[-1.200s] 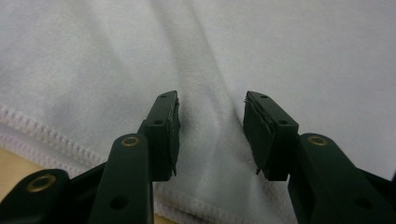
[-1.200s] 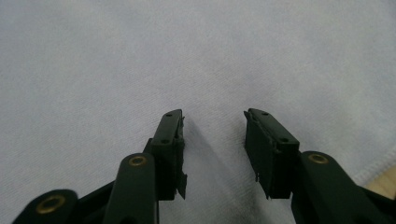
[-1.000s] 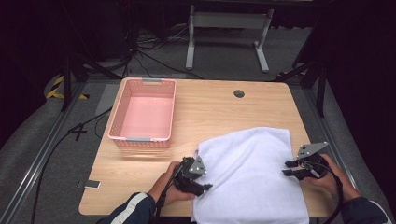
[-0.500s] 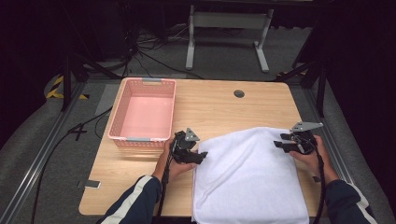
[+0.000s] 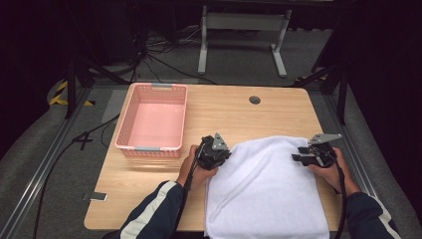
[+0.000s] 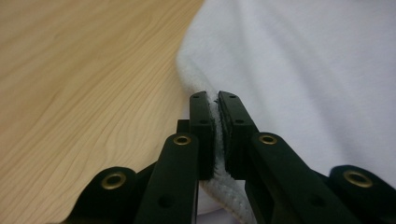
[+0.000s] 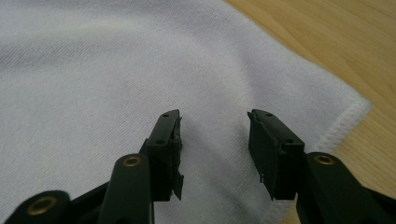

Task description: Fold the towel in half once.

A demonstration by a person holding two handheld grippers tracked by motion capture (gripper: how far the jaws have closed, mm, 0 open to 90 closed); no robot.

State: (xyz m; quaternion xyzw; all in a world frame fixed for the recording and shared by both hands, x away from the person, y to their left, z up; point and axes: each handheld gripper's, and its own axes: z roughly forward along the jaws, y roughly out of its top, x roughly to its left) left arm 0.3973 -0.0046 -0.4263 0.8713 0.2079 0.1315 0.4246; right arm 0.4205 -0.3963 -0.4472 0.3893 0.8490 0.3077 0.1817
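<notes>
The left gripper [image 6: 214, 100] has just closed, pinching the white towel's [image 5: 268, 189] edge fold between its pads (cloth bulges below them). The right gripper [image 7: 215, 122] has just narrowed slightly, jaws apart over the towel, its hemmed corner [image 7: 357, 109] just beside them.

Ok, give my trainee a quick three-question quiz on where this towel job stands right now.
1. True or false: the left tool has its jaws shut on the white towel's edge.
2. What stands between the right tool's jaws: A) a pinched fold, B) nothing gripped, towel below, C) the basket rim?
3. Which thing sits left of the towel on the table?

Key: 1 true. 2 B. 3 the pink basket.
</notes>
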